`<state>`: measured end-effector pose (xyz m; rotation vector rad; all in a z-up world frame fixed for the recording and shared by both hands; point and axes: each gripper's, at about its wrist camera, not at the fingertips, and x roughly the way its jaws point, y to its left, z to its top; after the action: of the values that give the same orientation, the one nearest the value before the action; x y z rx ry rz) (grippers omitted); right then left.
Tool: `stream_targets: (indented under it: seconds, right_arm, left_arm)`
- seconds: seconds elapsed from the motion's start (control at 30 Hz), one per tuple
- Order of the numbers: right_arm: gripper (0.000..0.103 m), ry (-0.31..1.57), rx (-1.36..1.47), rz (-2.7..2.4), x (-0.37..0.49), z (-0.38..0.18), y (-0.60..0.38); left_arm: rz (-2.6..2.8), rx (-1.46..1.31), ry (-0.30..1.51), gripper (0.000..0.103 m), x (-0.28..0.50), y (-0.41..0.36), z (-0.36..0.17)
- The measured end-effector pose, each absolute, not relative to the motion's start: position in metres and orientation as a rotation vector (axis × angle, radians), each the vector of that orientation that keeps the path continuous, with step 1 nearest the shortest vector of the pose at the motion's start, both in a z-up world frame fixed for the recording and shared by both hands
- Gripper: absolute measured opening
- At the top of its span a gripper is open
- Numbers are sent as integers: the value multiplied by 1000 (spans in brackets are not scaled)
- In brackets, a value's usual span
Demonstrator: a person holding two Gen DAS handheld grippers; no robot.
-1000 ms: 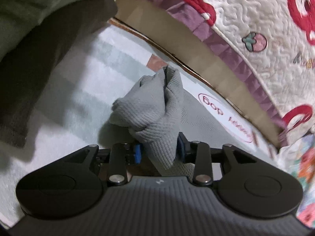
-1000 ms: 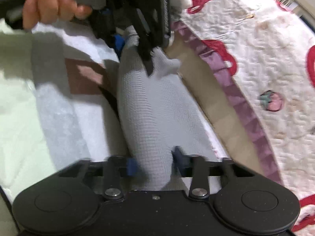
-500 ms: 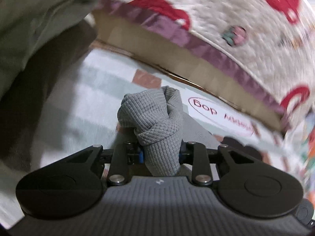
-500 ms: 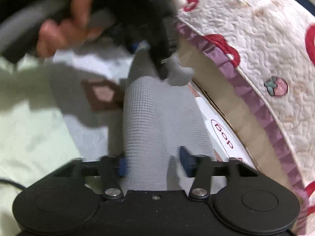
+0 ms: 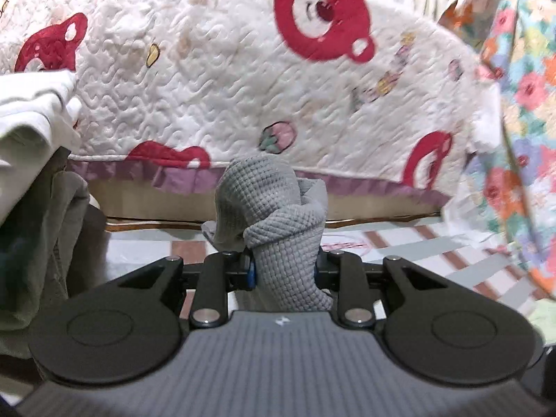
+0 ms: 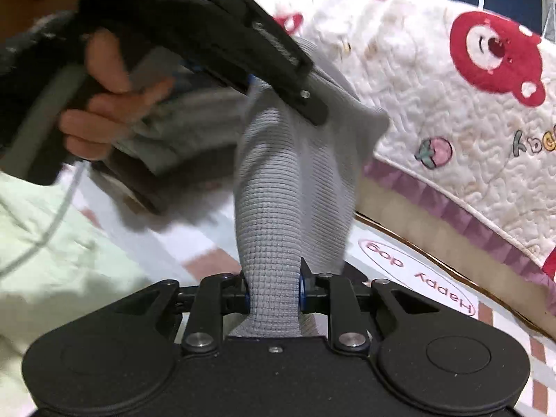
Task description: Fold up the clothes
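A grey waffle-knit garment (image 5: 274,222) is bunched between the blue pads of my left gripper (image 5: 283,271), which is shut on it. In the right wrist view the same grey garment (image 6: 278,201) stretches up from my right gripper (image 6: 272,295), also shut on it, to the left gripper (image 6: 278,69), held above by a person's hand (image 6: 104,104). The cloth hangs taut in the air between the two grippers, over a checked sheet (image 6: 114,243).
A quilted white blanket with red bear faces (image 5: 278,80) rises behind, purple trim along its lower edge. Pale and olive clothes (image 5: 38,180) are piled at the left. A floral cloth (image 5: 514,139) hangs at the right. A "Happy dog" label (image 6: 420,278) lies on the sheet.
Both grippers have lifted the grey garment off the sheet and tilted up toward the blanket. The left gripper and hand now sit closer above the right gripper.
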<state>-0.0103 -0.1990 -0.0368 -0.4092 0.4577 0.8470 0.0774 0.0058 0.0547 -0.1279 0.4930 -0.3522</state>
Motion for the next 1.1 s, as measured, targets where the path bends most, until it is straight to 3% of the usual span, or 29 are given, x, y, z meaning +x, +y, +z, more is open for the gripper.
stream_targets:
  seconds: [0.2, 0.33, 0.53, 0.63, 0.77, 0.87, 0.93, 1.03, 1.1]
  right_arm:
    - [24, 427, -368, 864, -41, -22, -214]
    - [24, 245, -444, 817, -40, 5, -200]
    - [24, -57, -656, 900, -6, 51, -122]
    - [24, -175, -771, 988, 13, 65, -68]
    - [25, -337, -923, 1100, 39, 82, 3]
    - [27, -449, -1031, 1173, 55, 91, 53]
    - [28, -442, -1064, 1175, 45, 66, 58]
    - [39, -415, -1094, 1180, 30, 33, 62]
    - [50, -291, -983, 1193, 23, 36, 48]
  left_arm:
    - [-387, -96, 579, 24, 70, -11, 73]
    - [-399, -27, 559, 24, 90, -10, 121]
    - [-239, -76, 294, 24, 94, 69, 251]
    - [-83, -171, 134, 24, 75, 141, 289]
    - [119, -398, 112, 25, 62, 236, 256]
    - [238, -556, 249, 25, 64, 288, 185]
    - [271, -661, 300, 26, 60, 306, 136]
    - [267, -678, 267, 27, 54, 310, 119]
    - [257, -671, 232, 28, 49, 310, 114]
